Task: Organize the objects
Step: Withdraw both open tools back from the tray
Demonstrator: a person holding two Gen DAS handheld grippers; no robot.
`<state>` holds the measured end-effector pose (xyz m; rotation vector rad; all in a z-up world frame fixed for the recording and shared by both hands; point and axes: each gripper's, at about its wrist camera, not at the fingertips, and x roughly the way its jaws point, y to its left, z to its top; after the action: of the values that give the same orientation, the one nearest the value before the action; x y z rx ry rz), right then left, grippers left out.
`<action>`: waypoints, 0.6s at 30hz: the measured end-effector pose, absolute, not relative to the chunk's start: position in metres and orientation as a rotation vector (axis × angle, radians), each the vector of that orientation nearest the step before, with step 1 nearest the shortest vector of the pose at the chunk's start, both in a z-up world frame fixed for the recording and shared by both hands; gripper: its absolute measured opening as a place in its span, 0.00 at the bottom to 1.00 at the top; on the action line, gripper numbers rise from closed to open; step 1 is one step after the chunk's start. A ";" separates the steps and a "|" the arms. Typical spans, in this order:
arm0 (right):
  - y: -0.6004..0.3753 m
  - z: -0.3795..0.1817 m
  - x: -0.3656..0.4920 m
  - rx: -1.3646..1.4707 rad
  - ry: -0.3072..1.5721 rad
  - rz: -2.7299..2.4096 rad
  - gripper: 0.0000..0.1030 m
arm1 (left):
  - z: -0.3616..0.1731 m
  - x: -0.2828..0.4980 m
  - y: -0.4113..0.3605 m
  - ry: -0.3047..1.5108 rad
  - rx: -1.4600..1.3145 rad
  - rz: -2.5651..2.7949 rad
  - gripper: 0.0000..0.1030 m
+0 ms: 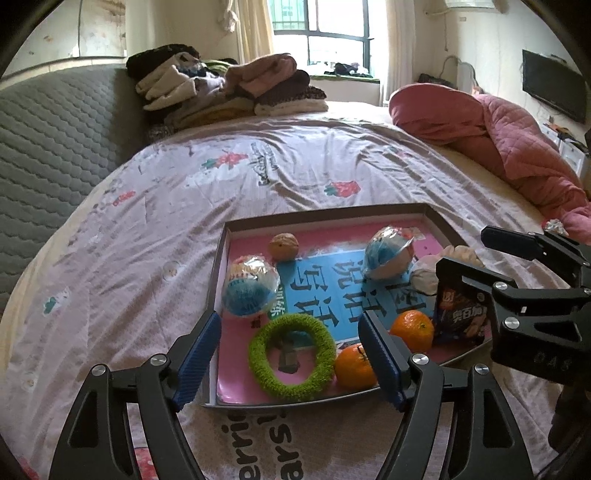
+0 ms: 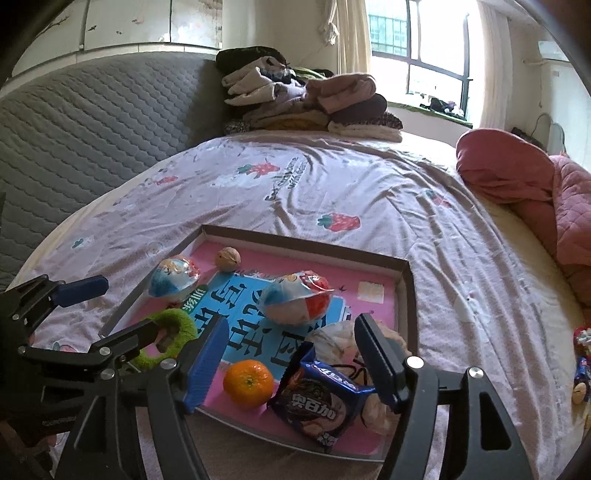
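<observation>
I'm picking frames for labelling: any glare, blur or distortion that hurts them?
Left wrist view: fisheye bends the bed; the window is bright, the tray sharp. Right wrist view: the window blows out to white; the cookie packet stays readable.

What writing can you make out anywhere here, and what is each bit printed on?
"奥百加": on the dark blue snack packet lying in the tray.
"训练": on a green tag of the blue-and-pink book cover lining the tray; its large black characters are seen upside down and partly covered, not surely readable.
"erri" and "ars": cut-off black letters on the bedsheet.
Script beside the strawberry print: too blurred.
</observation>
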<state>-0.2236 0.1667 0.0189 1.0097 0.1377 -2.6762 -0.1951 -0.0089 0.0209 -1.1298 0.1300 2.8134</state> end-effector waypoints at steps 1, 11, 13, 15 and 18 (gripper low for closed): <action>0.167 0.022 -0.221 1.001 0.131 -2.679 0.68 | 0.023 -0.194 -0.008 0.138 -1.122 2.820 0.75; 0.175 0.040 -0.205 0.961 0.045 -2.677 0.68 | 0.039 -0.183 -0.008 0.121 -1.090 2.857 0.75; 0.173 0.043 -0.201 0.956 0.035 -2.677 0.68 | 0.042 -0.181 -0.008 0.113 -1.085 2.864 0.75; 0.173 0.047 -0.197 0.948 0.029 -2.677 0.68 | 0.045 -0.178 -0.007 0.116 -1.077 2.868 0.75; 0.172 0.051 -0.191 0.942 0.025 -2.675 0.68 | 0.049 -0.174 -0.007 0.099 -1.069 2.870 0.75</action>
<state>-0.1913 0.1719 0.0509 0.9423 0.0252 -2.6748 -0.1739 -0.0074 0.0485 -1.0686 0.0986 2.8697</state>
